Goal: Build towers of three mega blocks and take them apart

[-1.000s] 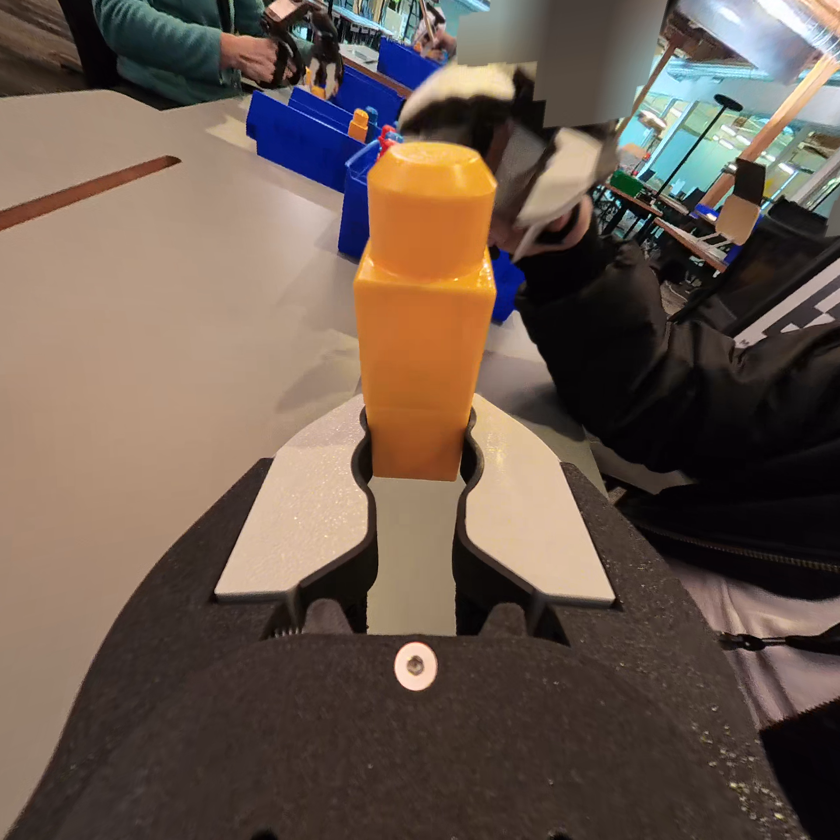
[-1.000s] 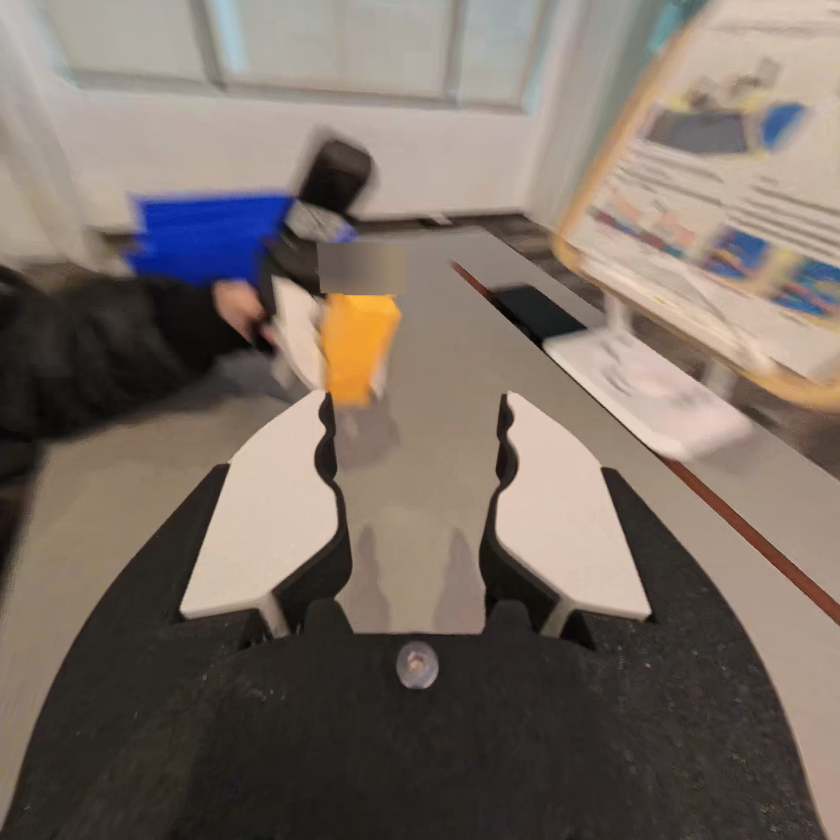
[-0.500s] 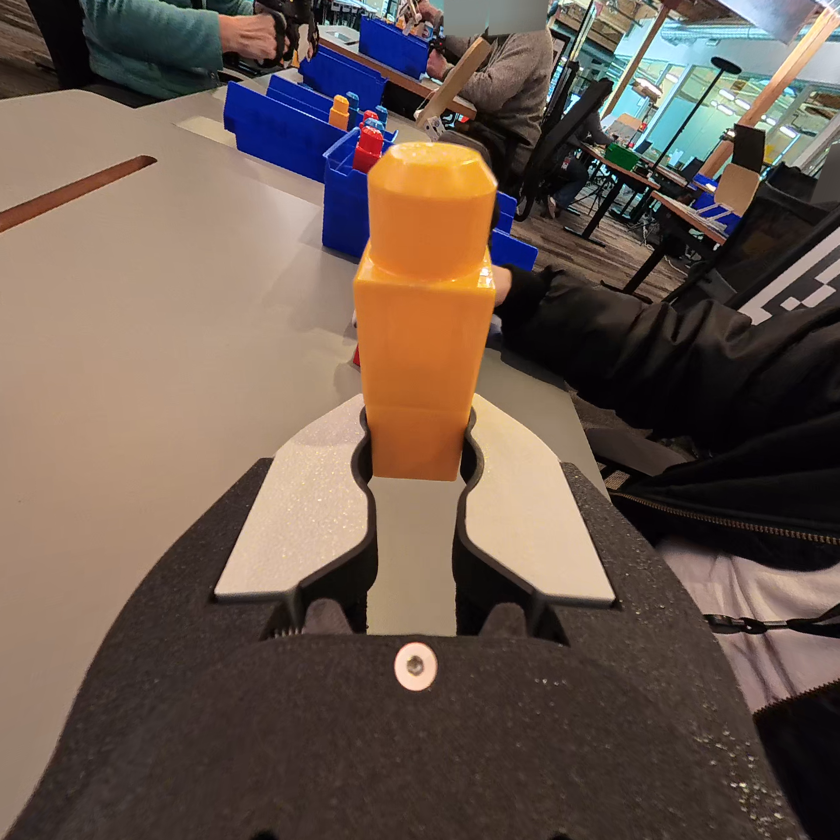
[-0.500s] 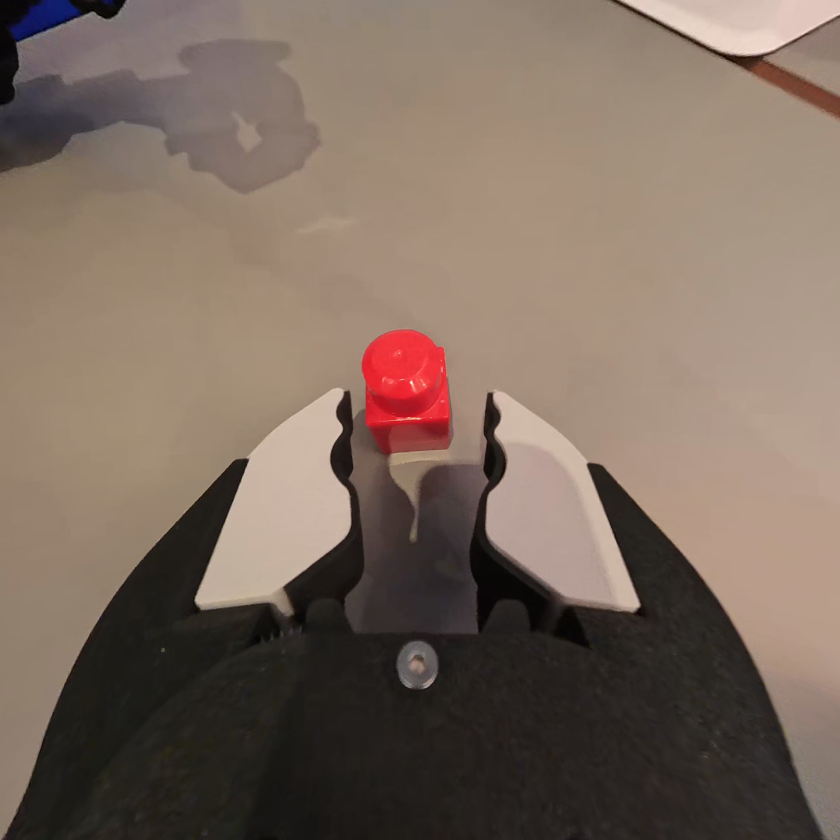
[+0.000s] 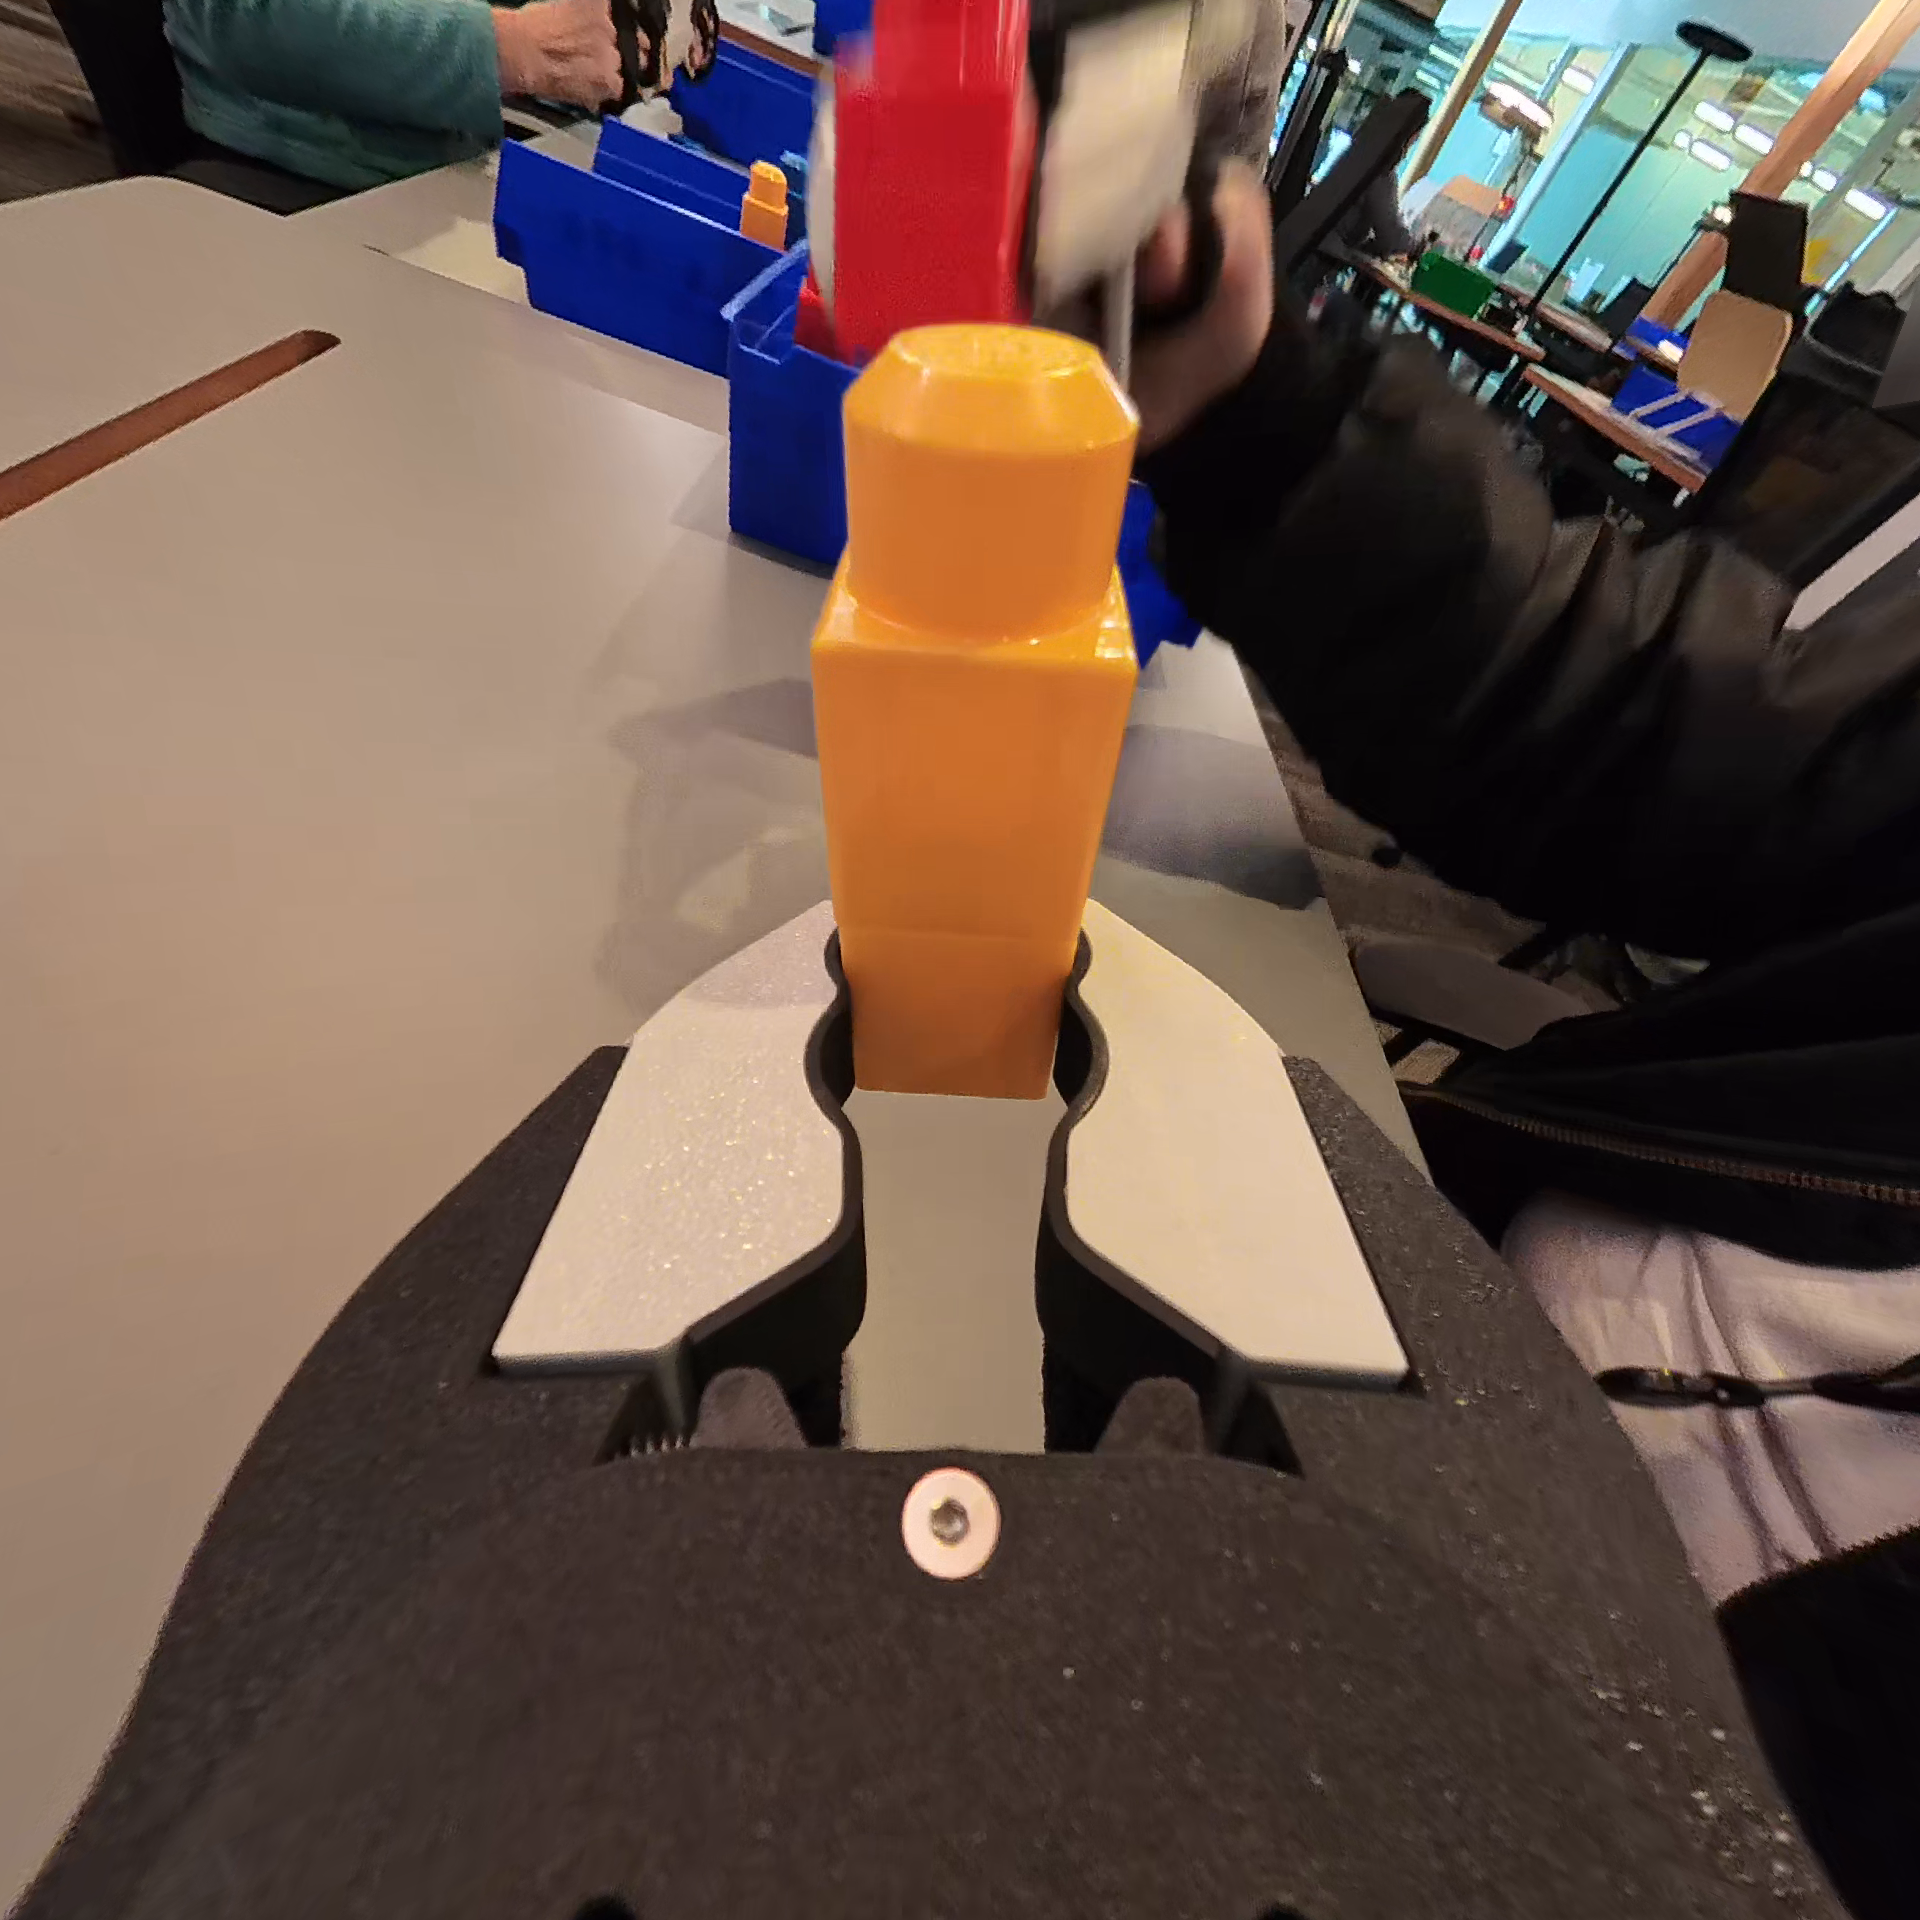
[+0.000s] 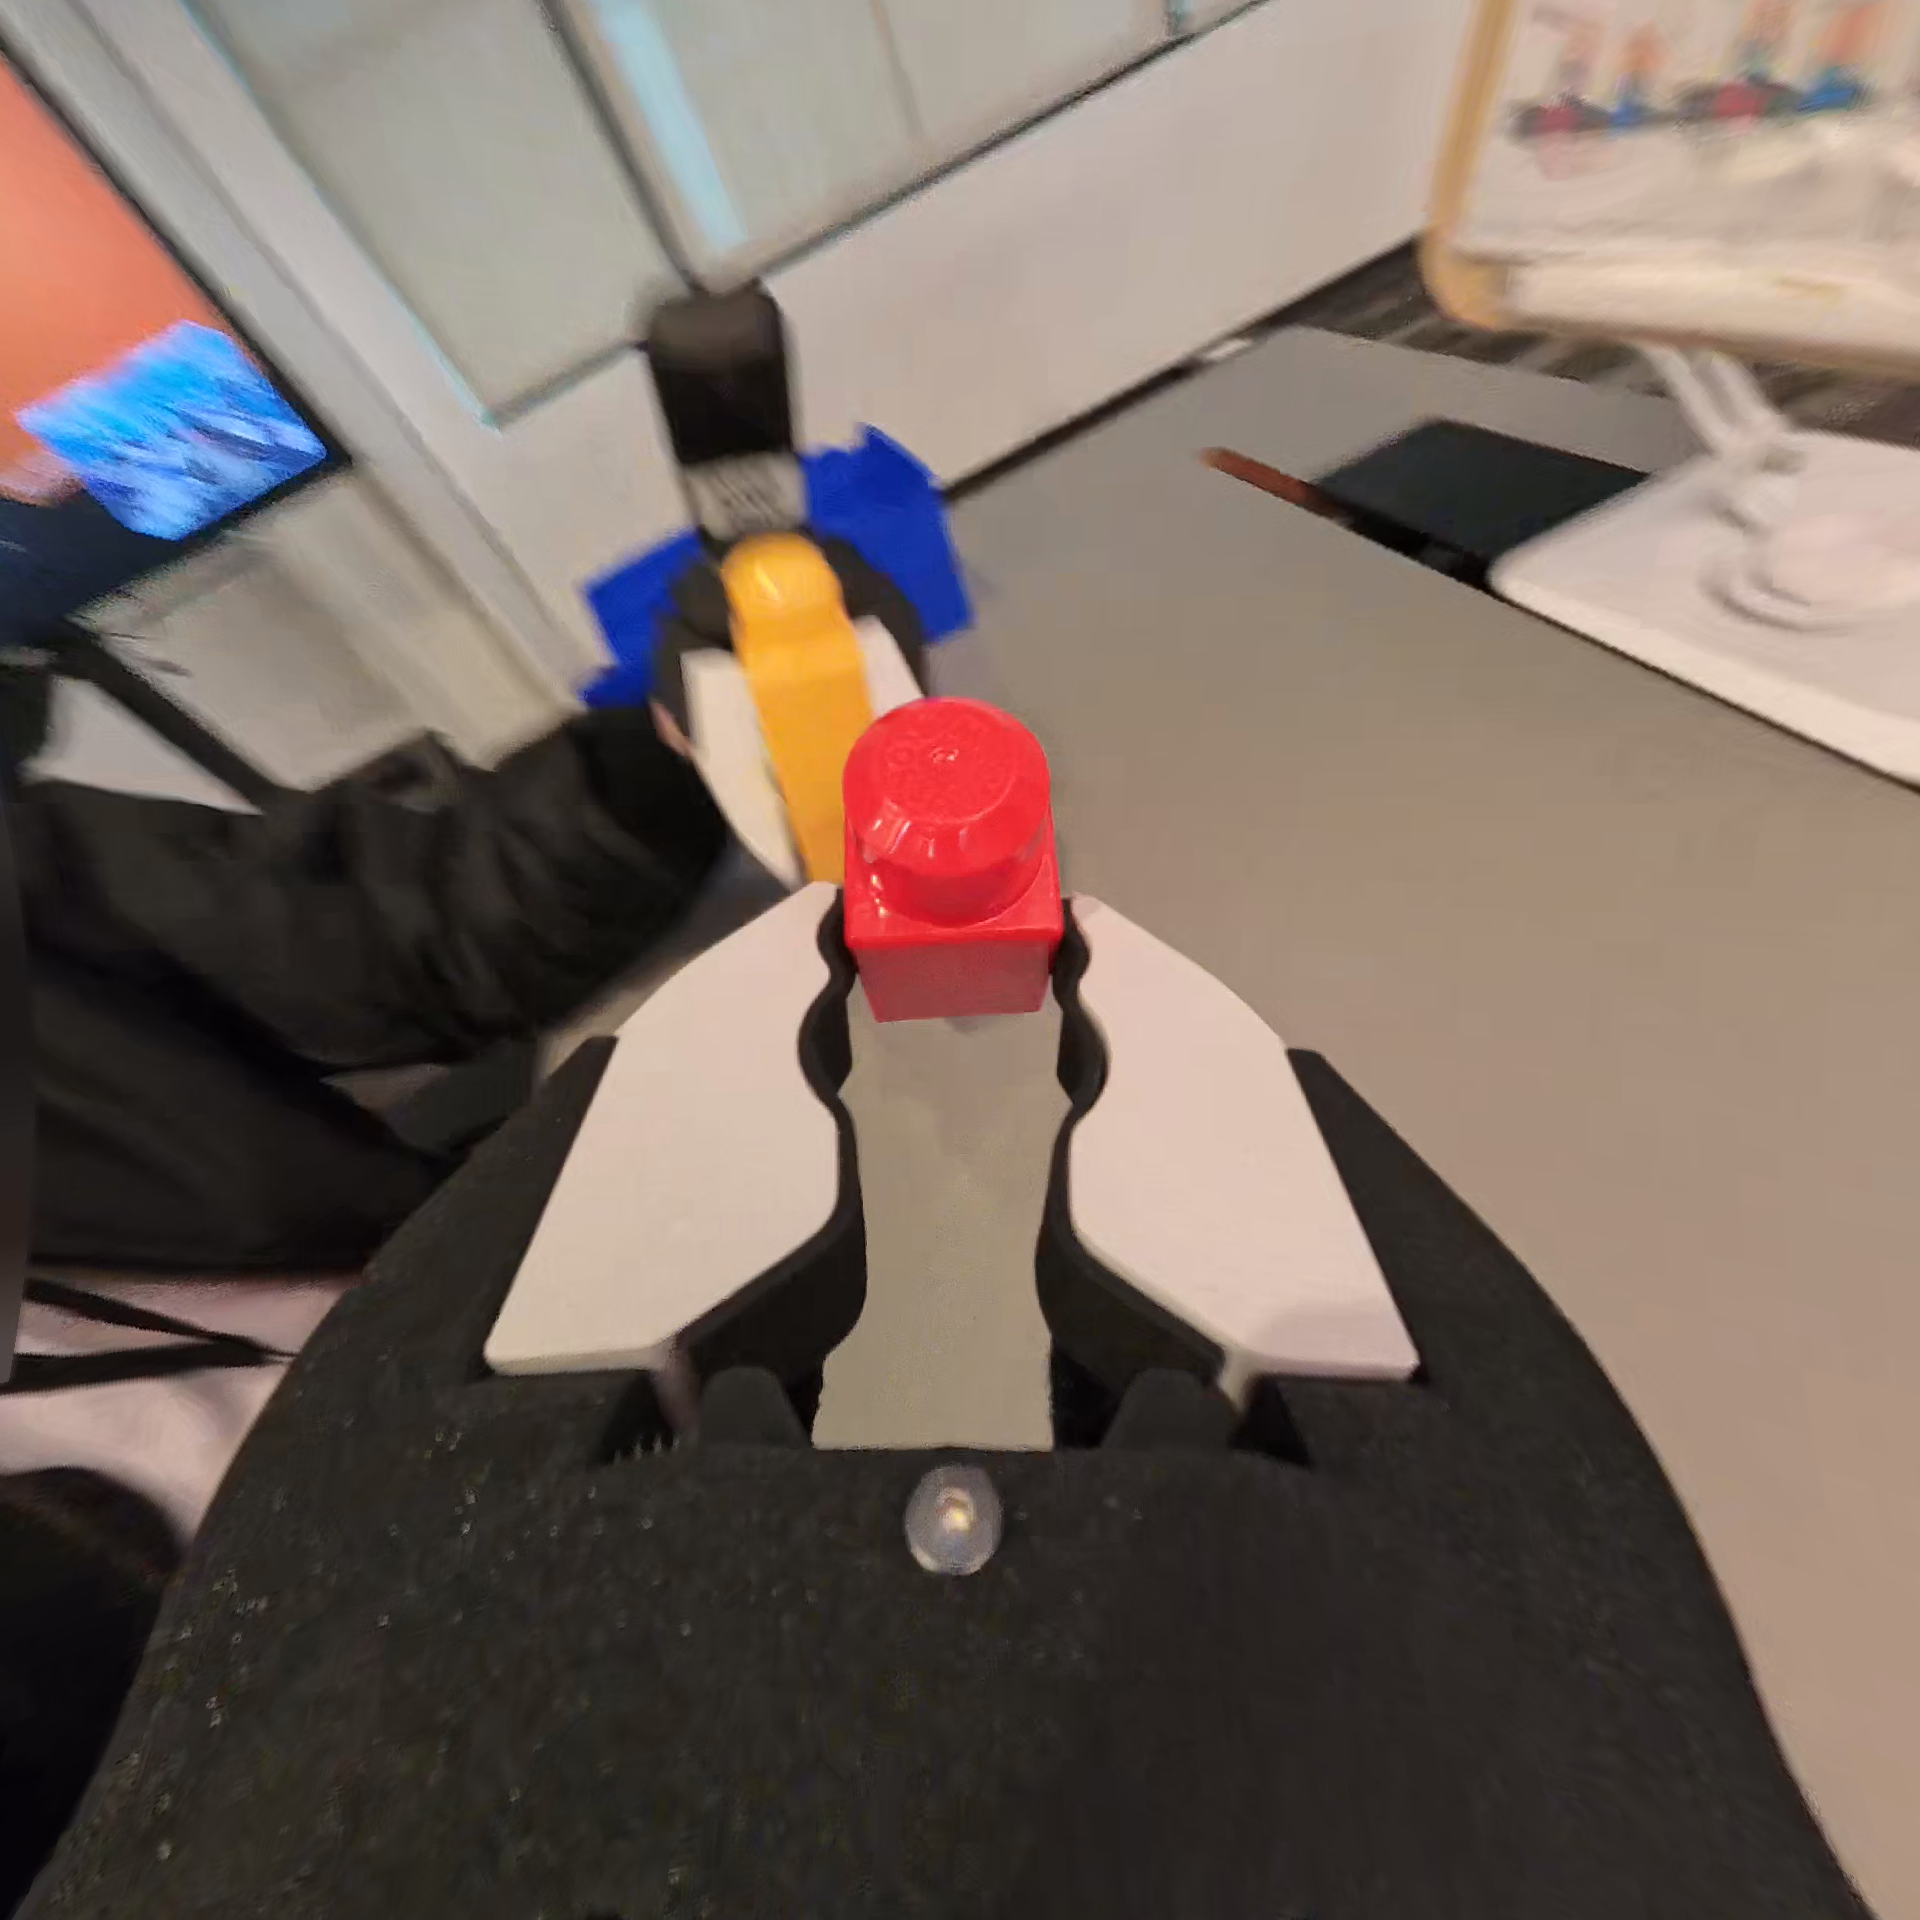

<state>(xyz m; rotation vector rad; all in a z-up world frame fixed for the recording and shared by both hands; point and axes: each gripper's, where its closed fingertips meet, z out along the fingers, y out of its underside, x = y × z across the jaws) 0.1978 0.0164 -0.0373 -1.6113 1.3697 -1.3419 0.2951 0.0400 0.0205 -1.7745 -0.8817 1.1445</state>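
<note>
Alignment tip: with left gripper [image 5: 954, 1003] clamped on orange stack [image 5: 971, 717] and right gripper [image 6: 951, 940] pinching red block [image 6: 948, 883] up at 12 o'clock, center over stud, press straight down.

Glossy smooth plastic orange block [image 5: 971, 727] and red block [image 6: 951, 894]; matt grey table [image 5: 312, 779]; grainy black tool body.

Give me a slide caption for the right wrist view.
Right claw grips a red block, facing the orange stack held opposite.
</note>
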